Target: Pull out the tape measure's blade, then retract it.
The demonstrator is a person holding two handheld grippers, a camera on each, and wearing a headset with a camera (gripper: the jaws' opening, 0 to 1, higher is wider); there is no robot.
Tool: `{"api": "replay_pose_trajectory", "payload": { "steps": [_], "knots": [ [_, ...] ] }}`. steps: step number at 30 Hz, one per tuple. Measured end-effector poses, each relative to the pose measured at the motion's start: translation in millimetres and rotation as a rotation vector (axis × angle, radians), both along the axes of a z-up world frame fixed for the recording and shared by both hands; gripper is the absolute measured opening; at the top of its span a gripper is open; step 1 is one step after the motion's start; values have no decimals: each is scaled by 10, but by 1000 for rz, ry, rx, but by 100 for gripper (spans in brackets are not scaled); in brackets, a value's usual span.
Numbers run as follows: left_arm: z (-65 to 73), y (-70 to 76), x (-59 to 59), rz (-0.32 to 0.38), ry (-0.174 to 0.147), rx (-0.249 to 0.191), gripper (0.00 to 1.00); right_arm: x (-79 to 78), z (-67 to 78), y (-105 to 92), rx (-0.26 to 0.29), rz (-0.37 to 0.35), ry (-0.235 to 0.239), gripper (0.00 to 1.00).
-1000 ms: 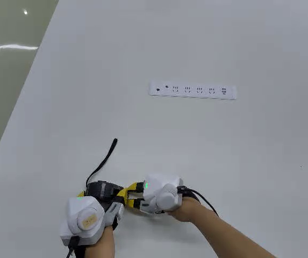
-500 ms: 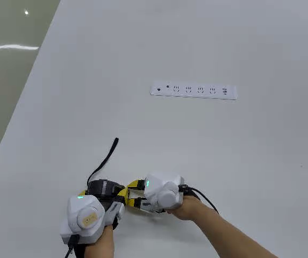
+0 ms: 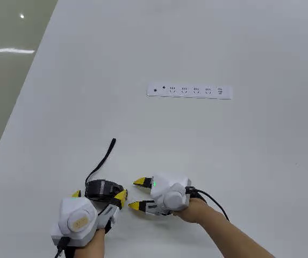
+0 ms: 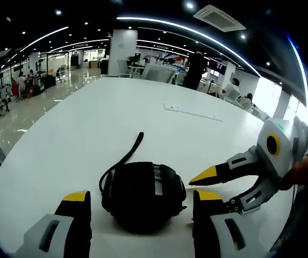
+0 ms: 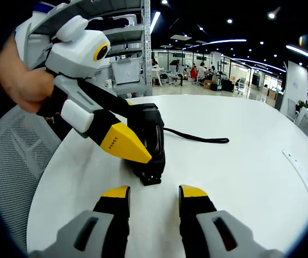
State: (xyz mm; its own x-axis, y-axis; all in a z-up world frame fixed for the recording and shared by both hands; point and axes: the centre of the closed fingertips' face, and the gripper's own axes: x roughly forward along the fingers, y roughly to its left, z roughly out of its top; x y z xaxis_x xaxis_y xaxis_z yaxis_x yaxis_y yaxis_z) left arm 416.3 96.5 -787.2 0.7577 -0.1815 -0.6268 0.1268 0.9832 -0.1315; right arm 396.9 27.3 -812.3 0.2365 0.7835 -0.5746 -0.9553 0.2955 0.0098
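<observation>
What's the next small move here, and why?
Probably close the left gripper on the tape measure. Its open jaws straddle it with gaps either side, and the open right gripper sits short of the blade tip, which looks fully retracted.

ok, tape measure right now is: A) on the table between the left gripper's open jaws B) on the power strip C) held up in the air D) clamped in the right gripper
A: the tape measure lies on the table between the spread jaws of the left gripper, with a gap on each side; the right gripper is open and empty.
</observation>
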Motion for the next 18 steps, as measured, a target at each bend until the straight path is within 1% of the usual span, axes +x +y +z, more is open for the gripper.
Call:
{"api": "replay_pose_trajectory", "payload": {
  "steps": [2,3,5,6,8,9,11,13,14,16,18],
  "knots": [
    [8,7,-3,-6,-3,1,78,-1,8,-16,0,-4,-3,39],
    [22,39,-17,-71,-21,-38,78,-3,84,-139,13,-50,1,40],
    [14,71,-25,-94,-28,-34,80,-9,98,-181,13,-67,-1,42],
    [9,83,-32,-104,-27,-30,80,-10,103,-196,15,-73,-1,43],
    [14,110,-45,-140,-33,-9,81,-29,112,-239,17,-85,2,46],
    [28,112,-54,-167,-37,1,82,-39,119,-265,18,-93,4,47],
    [57,100,-66,-209,-53,5,84,-58,132,-306,15,-98,0,49],
    [57,106,-94,-256,-48,32,86,-79,141,-362,14,-118,7,52],
    [56,96,-108,-282,-46,37,87,-94,161,-393,20,-124,7,54],
    [72,80,-116,-324,-61,48,88,-107,180,-445,21,-141,5,56],
    [78,60,-132,-354,-60,49,89,-120,215,-501,32,-165,2,60]
  ]
}}
